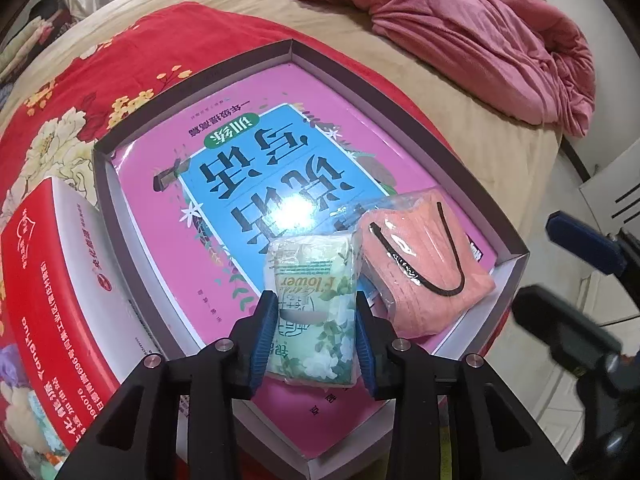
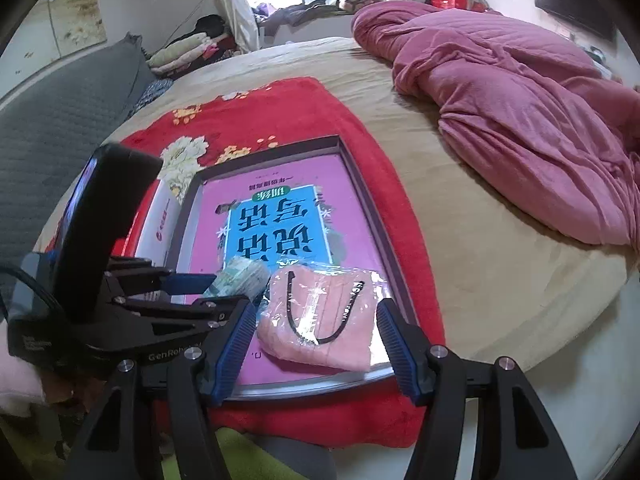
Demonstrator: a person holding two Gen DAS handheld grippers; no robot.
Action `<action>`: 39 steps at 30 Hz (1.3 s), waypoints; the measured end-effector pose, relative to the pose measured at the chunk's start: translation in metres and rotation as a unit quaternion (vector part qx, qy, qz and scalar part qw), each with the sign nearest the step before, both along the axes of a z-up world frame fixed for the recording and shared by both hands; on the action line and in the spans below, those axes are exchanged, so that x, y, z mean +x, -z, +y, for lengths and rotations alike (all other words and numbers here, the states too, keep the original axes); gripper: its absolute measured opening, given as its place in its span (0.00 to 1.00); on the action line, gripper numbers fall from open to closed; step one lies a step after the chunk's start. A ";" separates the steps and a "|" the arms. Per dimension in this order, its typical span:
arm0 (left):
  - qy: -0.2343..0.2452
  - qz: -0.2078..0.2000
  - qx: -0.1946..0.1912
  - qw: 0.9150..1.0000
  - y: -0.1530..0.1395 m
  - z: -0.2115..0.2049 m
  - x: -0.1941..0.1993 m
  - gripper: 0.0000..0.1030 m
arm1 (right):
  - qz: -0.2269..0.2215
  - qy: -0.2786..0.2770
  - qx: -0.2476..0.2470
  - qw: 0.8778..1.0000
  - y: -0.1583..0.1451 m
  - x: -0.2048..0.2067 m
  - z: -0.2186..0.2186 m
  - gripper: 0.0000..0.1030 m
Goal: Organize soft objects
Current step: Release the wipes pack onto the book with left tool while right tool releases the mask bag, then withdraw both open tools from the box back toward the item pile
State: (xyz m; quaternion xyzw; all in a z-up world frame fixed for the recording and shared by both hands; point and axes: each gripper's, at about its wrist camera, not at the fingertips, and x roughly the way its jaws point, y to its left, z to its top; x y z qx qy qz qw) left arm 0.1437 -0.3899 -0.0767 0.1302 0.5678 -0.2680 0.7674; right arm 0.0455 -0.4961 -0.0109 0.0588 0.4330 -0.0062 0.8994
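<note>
A green flower-print tissue pack (image 1: 312,280) lies at the near end of a shallow grey box (image 1: 200,76), on a pink book (image 1: 160,208). My left gripper (image 1: 315,298) is shut on the pack, a blue pad against each long side. Right of the pack lies a salmon face mask in a clear bag (image 1: 424,264), also in the box. In the right wrist view, my right gripper (image 2: 316,306) hovers open over the mask bag (image 2: 320,316), its pads clear of both edges. The left gripper (image 2: 228,290) and tissue pack (image 2: 240,276) show at its left.
The box rests on a red flowered blanket (image 1: 100,60) spread over a beige bed. A red and white carton (image 1: 52,280) sits against the box's left side. A crumpled pink quilt (image 2: 520,120) fills the far right of the bed. Grey padding (image 2: 60,120) lies at the left.
</note>
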 end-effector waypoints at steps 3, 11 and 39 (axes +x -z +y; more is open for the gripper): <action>-0.001 0.000 0.003 1.000 0.000 0.001 0.000 0.40 | -0.001 0.008 -0.003 1.000 -0.002 -0.001 -0.003 0.60; 0.004 -0.001 0.003 1.000 -0.001 0.004 -0.005 0.48 | 0.002 0.035 -0.008 0.999 -0.001 -0.003 -0.006 0.61; -0.008 -0.035 -0.040 0.999 -0.051 0.037 -0.031 0.76 | 0.000 0.085 -0.012 0.996 -0.023 -0.015 -0.002 0.64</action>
